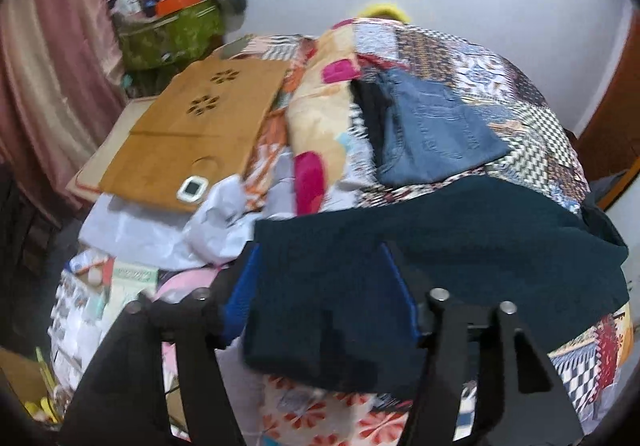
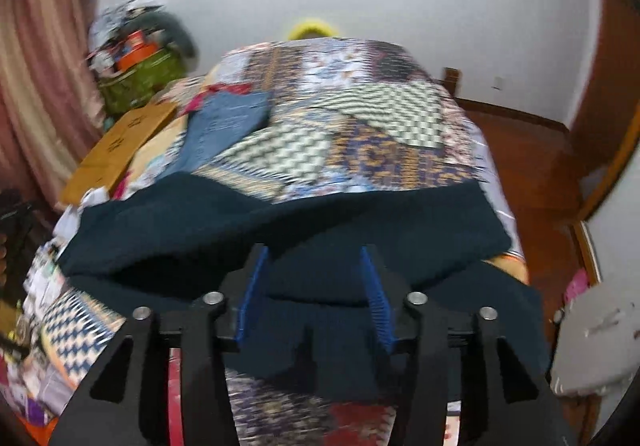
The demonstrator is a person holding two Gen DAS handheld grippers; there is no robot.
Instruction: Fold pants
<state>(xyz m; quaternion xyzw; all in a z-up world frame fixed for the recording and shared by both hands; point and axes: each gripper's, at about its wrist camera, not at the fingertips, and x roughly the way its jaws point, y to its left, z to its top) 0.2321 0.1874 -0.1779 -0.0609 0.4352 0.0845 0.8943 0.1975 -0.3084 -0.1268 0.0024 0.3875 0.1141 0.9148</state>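
Note:
Dark teal pants (image 1: 440, 226) lie crosswise on the patchwork bedspread (image 1: 520, 126), folded over on themselves. My left gripper (image 1: 320, 250) stands over their left end, jaws apart, blue pads (image 1: 244, 286) on either side of the cloth and not pressing it. In the right wrist view the same pants (image 2: 200, 222) stretch across the bed (image 2: 360, 118). There my right gripper (image 2: 314, 252) is open over the near fold, with its blue pads (image 2: 374, 298) spread and the cloth lying between them. The picture is blurred.
Folded blue jeans (image 1: 432, 130) lie farther back on the bed. At the left are a wooden lap tray (image 1: 192, 134), loose white cloth (image 1: 160, 222) and a green bag (image 1: 172, 30) piled with things by the pink curtain (image 1: 48, 66). To the right of the bed is wooden floor (image 2: 532, 166).

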